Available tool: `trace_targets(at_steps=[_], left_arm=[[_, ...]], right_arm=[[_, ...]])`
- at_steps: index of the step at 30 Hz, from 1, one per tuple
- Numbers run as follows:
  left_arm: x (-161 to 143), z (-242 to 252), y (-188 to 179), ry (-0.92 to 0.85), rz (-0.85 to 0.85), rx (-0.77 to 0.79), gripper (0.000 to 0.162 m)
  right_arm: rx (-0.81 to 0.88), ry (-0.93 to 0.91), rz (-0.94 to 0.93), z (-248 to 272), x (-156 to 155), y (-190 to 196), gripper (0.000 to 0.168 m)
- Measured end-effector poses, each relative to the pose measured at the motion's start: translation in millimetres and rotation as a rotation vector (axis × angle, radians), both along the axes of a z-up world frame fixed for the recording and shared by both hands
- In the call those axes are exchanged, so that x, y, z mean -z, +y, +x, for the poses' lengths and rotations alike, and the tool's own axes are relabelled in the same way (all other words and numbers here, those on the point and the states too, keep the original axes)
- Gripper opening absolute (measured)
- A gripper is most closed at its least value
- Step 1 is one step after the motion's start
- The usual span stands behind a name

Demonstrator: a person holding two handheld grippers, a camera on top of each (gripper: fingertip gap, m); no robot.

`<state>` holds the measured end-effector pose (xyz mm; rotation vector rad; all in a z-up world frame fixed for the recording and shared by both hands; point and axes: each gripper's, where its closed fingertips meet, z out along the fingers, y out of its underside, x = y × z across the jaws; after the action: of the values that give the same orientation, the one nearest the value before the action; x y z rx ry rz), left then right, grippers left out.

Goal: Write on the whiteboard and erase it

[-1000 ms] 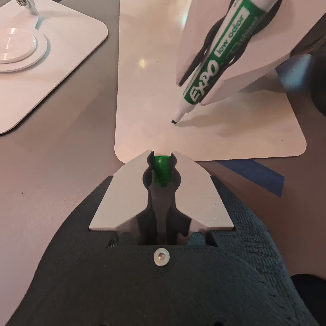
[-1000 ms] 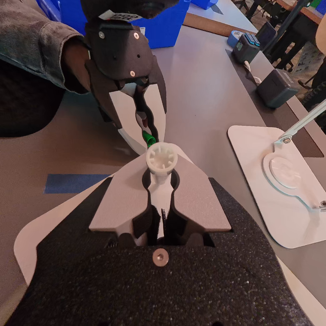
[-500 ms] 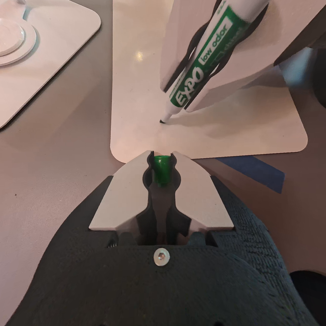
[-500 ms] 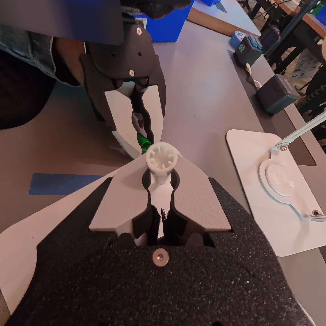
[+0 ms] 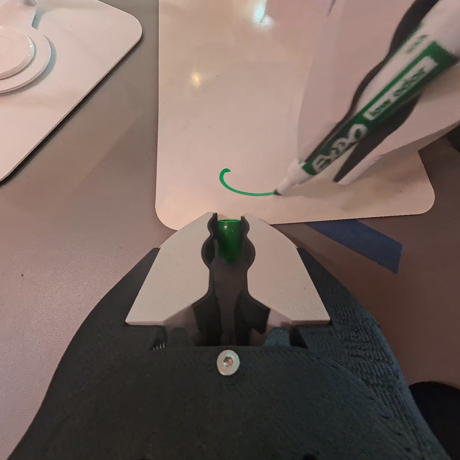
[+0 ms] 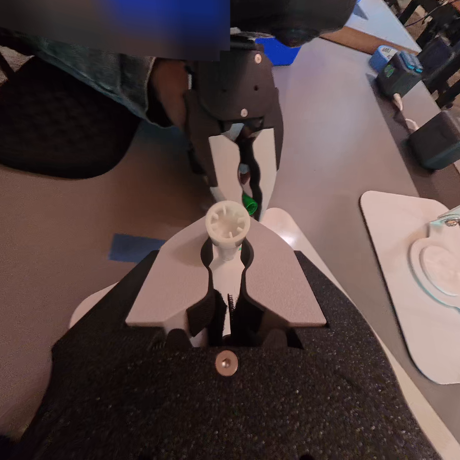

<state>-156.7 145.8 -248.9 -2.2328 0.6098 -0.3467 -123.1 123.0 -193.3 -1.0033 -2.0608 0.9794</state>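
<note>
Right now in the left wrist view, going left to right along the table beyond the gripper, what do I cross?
White base plate → whiteboard → green stroke → marker in the right gripper.

A green curved line (image 5: 239, 188) marks the white whiteboard (image 5: 224, 112). The marker (image 5: 368, 119) is white with a green label, its cap (image 5: 227, 240) green. Blue tape (image 5: 361, 242) lies on the grey-brown tabletop (image 5: 74, 224). Both claws have pale grey fingers (image 5: 174, 281) on black bodies.
</note>
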Motion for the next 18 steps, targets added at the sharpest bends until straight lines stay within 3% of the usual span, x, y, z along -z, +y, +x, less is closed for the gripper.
trace_targets(at_steps=[7, 13, 18], left_arm=[[0.0, 0.2, 0.0, 0.001, 0.001, 0.001, 0.019], [0.0, 0.4, -0.1, 0.002, 0.001, 0.003, 0.019], [0.0, 0.4, -0.1, 0.001, 0.001, 0.003, 0.019]], right_arm=[[0.086, 0.000, 0.062, 7.4, 1.5, 32.2, 0.018], [0.025, 0.024, 0.036, -6.9, 0.7, 11.8, 0.018], [0.089, 0.016, 0.057, -0.9, -0.8, 40.7, 0.018]])
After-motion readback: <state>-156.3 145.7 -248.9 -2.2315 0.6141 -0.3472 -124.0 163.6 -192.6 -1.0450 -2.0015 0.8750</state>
